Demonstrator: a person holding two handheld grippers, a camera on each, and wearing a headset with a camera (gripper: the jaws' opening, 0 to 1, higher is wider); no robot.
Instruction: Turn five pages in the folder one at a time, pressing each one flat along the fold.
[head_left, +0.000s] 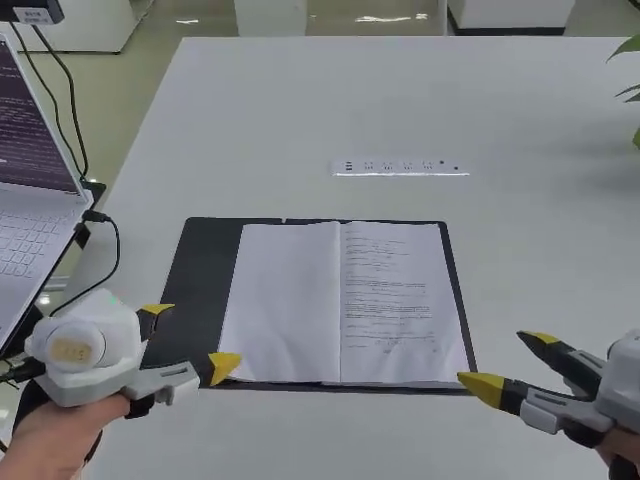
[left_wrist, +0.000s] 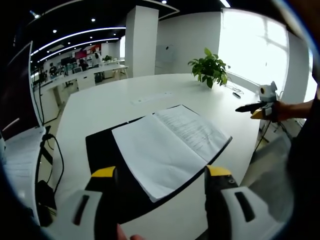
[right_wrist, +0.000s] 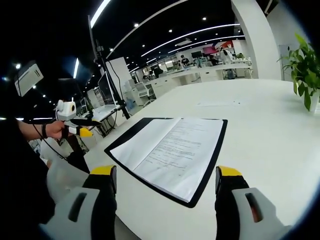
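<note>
Print on the right page (head_left: 390, 300) of the open folder (head_left: 205, 290) is too small to read, and the left page (head_left: 285, 300) looks blank. The folder lies flat on the table (head_left: 300, 100). A laptop (head_left: 25, 200) is cut off at the left edge and a plant (head_left: 630, 90) at the right. The left gripper (head_left: 190, 338) is by the folder's near left corner and the right gripper (head_left: 510, 362) just off its near right corner. Both have their jaws spread and hold nothing. Bare tabletop runs beyond the folder to a power strip (head_left: 400, 167).
</note>
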